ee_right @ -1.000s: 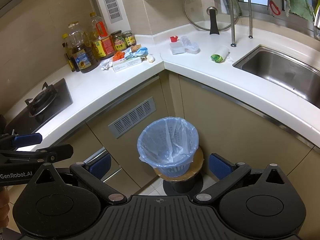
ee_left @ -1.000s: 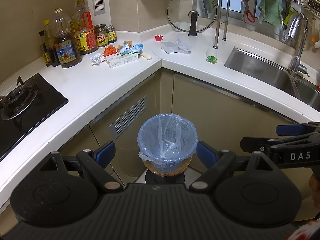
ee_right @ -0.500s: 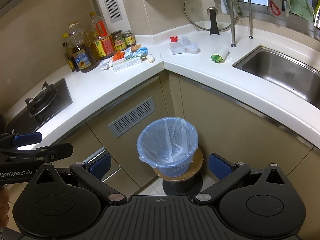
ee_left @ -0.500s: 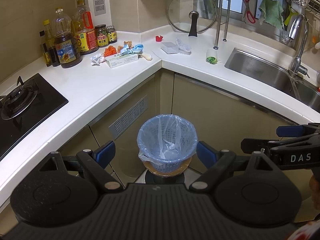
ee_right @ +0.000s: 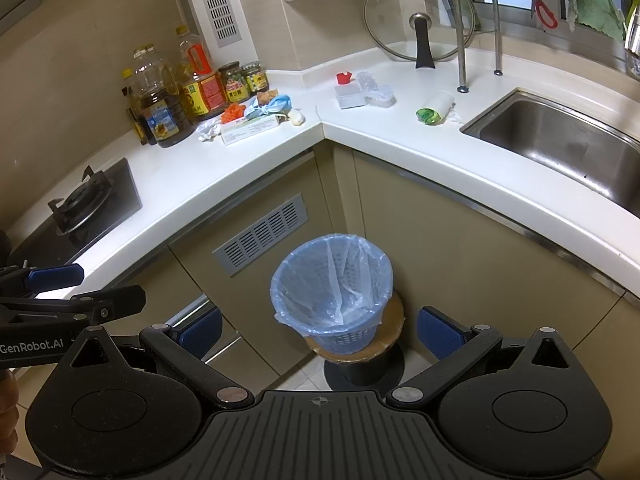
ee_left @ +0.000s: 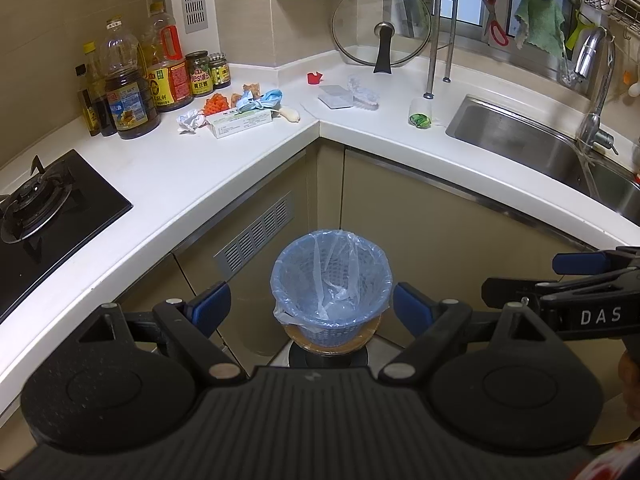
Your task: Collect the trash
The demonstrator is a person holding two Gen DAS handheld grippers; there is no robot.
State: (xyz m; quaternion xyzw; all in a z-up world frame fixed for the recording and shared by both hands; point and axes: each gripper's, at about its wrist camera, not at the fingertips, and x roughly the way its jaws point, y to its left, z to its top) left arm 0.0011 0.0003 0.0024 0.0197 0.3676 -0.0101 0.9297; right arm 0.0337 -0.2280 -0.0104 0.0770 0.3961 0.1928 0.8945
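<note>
Trash (ee_left: 240,114) lying on the table (ee_left: 168,176), well apart from the bin (ee_left: 331,280); both grippers (ee_left: 312,306) (ee_right: 318,328) hovering with jaws spread, gripping nothing.

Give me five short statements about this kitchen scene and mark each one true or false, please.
1. The bin is lined with a blue bag and looks empty. True.
2. The left gripper holds a crumpled tissue. False: its jaws are open and hold nothing.
3. The glass lid lies flat in the sink. False: it leans upright against the wall on the counter.
4. The white box lies on the counter beside the oil bottles. True.
5. The right gripper is shut on the blue mask. False: its jaws are open, and the mask lies on the counter.
</note>
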